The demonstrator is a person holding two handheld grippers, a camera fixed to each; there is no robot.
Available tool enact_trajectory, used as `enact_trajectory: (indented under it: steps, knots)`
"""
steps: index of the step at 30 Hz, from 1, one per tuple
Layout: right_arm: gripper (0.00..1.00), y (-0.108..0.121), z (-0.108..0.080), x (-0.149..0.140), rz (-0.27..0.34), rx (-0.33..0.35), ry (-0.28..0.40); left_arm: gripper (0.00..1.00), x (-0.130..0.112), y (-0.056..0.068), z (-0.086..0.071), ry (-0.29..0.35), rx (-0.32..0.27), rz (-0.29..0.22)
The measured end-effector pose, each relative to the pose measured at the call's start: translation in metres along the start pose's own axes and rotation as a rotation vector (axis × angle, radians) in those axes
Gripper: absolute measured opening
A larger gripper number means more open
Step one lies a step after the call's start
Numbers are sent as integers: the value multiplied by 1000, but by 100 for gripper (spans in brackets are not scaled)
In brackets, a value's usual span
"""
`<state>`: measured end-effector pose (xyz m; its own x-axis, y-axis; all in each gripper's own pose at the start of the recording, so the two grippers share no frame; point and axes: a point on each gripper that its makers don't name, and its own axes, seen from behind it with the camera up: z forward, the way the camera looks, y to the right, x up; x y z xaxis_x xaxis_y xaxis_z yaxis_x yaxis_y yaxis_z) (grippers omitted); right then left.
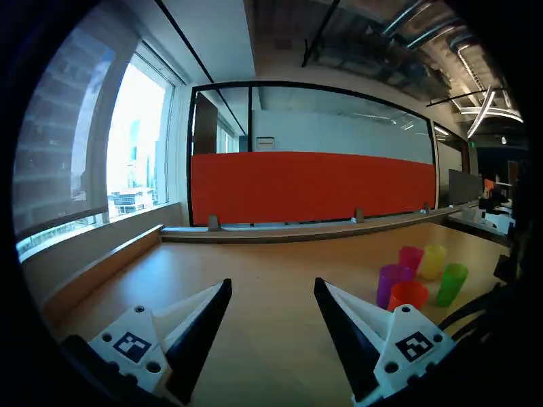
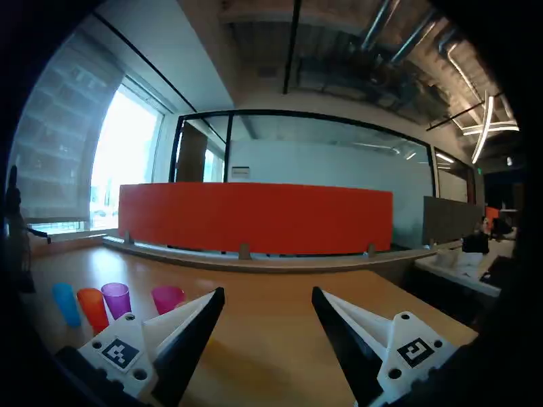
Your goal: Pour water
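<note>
The cups (image 1: 394, 279) stand in a cluster on the wooden tabletop (image 1: 271, 258). In the left gripper view, the left hand-held gripper (image 1: 271, 281) is to the left of the cups, spread wide and empty, with the orange cup (image 1: 407, 295) just past its right finger. In the right gripper view, the right hand-held gripper (image 2: 267, 290) is to the right of the cups, also wide with nothing between its fingers; the pink cup (image 2: 167, 298) is nearest and the blue cup (image 2: 66, 303) farthest.
</note>
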<state>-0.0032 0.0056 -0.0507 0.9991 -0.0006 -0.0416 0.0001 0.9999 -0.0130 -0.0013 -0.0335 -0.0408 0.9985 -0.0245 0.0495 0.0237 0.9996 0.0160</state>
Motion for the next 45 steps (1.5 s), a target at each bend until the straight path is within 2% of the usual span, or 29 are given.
enact_trajectory:
  steps: [8, 23, 38, 45]
  knots:
    - [100, 4, -3, 3, 22, -23, 7, 90, 0, 2, 2, 28, 25, -25]
    - [100, 7, -7, 4, -1, -54, -33, 90, 6, 0, 7, 72, 112, -61]
    - [100, 13, -11, 9, -13, -88, -67, 90, -12, -1, 8, 79, 173, -22]
    - [100, 3, -10, 7, -35, -80, -79, 90, -13, 10, 12, 92, 165, -13]
